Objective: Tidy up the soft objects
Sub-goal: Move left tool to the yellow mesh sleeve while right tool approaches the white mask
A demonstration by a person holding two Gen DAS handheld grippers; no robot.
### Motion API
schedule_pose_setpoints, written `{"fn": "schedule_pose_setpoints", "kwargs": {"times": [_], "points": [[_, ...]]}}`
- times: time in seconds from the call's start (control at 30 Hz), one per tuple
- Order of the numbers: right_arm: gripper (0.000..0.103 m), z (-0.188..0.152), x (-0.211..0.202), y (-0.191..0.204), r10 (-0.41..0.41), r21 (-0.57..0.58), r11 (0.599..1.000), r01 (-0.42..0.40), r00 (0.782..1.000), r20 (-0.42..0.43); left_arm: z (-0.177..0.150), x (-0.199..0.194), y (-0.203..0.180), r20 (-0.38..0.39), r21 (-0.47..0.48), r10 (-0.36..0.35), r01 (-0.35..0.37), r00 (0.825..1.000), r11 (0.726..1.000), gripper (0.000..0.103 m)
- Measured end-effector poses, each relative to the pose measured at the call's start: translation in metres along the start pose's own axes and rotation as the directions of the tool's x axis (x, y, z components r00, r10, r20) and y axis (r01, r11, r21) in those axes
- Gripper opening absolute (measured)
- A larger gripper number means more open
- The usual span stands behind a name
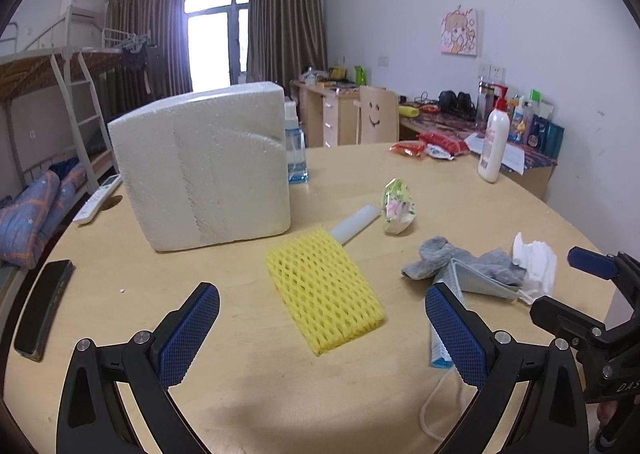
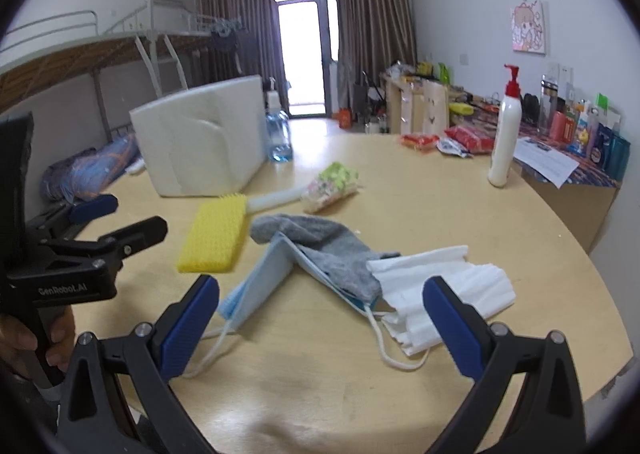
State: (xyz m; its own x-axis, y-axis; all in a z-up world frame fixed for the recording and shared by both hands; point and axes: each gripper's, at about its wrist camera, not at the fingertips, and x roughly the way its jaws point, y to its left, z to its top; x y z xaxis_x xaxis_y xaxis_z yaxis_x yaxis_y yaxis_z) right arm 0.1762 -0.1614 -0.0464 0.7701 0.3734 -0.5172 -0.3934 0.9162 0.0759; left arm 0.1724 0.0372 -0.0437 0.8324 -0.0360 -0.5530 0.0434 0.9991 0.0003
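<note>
- In the left wrist view, the left gripper (image 1: 322, 328) fills the bottom of the frame, its blue pads spread wide and holding nothing; the flat yellow foam mesh sleeve (image 1: 325, 294) lies right between them at frame centre, on the round pale wooden table (image 1: 160, 294).
- The sleeve's long axis runs from upper left to lower right — skewed to the fingers, so I judge a slight twist is needed before closing.
- In the right wrist view, the right gripper (image 2: 320, 324) is equally wide open and empty; ahead of it sit a folded light-blue face mask (image 2: 268, 278), a crumpled grey sock (image 2: 324, 250) draped over it, and a pleated white mask (image 2: 444, 286) at right.
- The left is nearer the sleeve, the right nearer the pile.
- Further up: a white foam tube (image 1: 354, 223), a floral wrapped bundle (image 1: 397, 206), and a big white polystyrene box (image 1: 204, 166) — upper left of centre.
</note>
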Motion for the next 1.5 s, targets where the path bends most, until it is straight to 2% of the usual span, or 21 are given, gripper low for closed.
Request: {"fn": "schedule_pose_setpoints", "kwargs": {"times": [0.17, 0.4, 0.67, 0.83, 1.1, 1.3, 1.43, 1.5], "points": [[0.103, 0.004, 0.01, -0.006, -0.038, 0.0, 0.999, 0.038, 0.998, -0.049, 0.005, 0.018, -0.001, -0.053, -0.013, 0.016, -0.017, 0.998, 1.0, 0.103], [0.103, 0.008, 0.014, -0.022, -0.077, 0.028, 0.997, 0.079, 0.995, -0.066, 0.009, 0.044, -0.006, -0.128, -0.01, 0.043, -0.045, 0.991, 0.999, 0.103], [0.103, 0.005, 0.024, -0.037, -0.084, 0.061, 0.994, 0.09, 0.992, -0.093, 0.011, 0.067, -0.008, -0.171, -0.011, 0.058, -0.061, 0.984, 0.998, 0.102], [0.103, 0.005, 0.025, -0.047, -0.091, 0.077, 0.992, 0.098, 0.992, -0.092, 0.01, 0.076, -0.009, -0.189, -0.011, 0.073, -0.076, 0.979, 0.997, 0.098], [0.103, 0.005, 0.028, -0.055, -0.088, 0.091, 0.991, 0.096, 0.992, -0.088, 0.008, 0.086, -0.01, -0.222, 0.002, 0.078, -0.08, 0.972, 0.997, 0.085], [0.103, 0.005, 0.03, -0.06, -0.107, 0.088, 0.989, 0.117, 0.989, -0.103, 0.006, 0.096, -0.009, -0.276, -0.01, 0.042, -0.047, 0.96, 0.999, 0.07], [0.103, 0.004, 0.032, -0.065, -0.118, 0.091, 0.988, 0.128, 0.987, -0.112, 0.005, 0.098, -0.012, -0.282, 0.0, 0.031, -0.032, 0.959, 0.999, 0.067], [0.103, 0.003, 0.033, -0.068, -0.129, 0.099, 0.985, 0.141, 0.984, -0.121, 0.005, 0.097, -0.01, -0.279, -0.007, 0.024, -0.027, 0.96, 1.0, 0.06]]}}
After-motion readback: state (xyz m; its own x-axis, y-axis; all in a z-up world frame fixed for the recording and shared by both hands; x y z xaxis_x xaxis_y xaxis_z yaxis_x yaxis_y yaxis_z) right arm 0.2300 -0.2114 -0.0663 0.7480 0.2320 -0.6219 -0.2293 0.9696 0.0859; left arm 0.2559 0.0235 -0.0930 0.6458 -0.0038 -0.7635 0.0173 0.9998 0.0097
